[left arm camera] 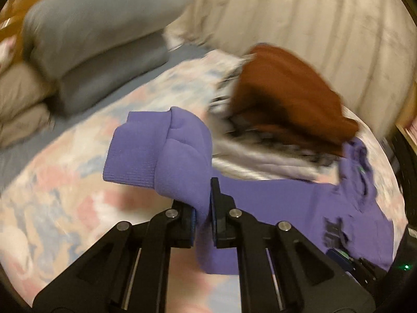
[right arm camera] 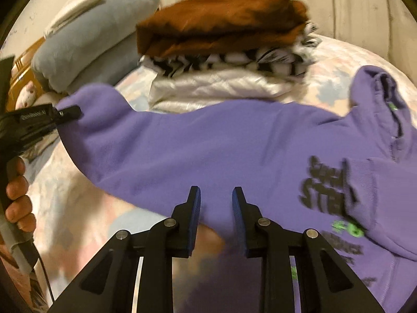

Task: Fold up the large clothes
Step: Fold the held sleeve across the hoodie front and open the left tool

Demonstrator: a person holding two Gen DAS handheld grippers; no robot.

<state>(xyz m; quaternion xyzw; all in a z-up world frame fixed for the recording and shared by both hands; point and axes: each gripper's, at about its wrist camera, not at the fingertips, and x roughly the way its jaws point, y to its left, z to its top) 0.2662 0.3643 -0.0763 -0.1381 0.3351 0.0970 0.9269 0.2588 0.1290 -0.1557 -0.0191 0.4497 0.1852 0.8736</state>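
A purple hoodie (right arm camera: 208, 143) with black and green print lies on the patterned bedspread (left arm camera: 65, 182). My left gripper (left arm camera: 202, 208) is shut on the hoodie's sleeve near the ribbed cuff (left arm camera: 138, 154), which flops over to the left above the bed. It also shows in the right wrist view (right arm camera: 70, 112), holding the sleeve end out to the left. My right gripper (right arm camera: 216, 203) is open, its fingertips at the near edge of the hoodie's stretched sleeve, with cloth between and beyond the jaws.
A stack of folded clothes (right arm camera: 224, 52), brown on top, then black-and-white, then white, sits on the bed behind the hoodie. Grey-blue pillows (left arm camera: 99, 39) lie at the back left. A cream curtain (left arm camera: 312, 13) hangs behind.
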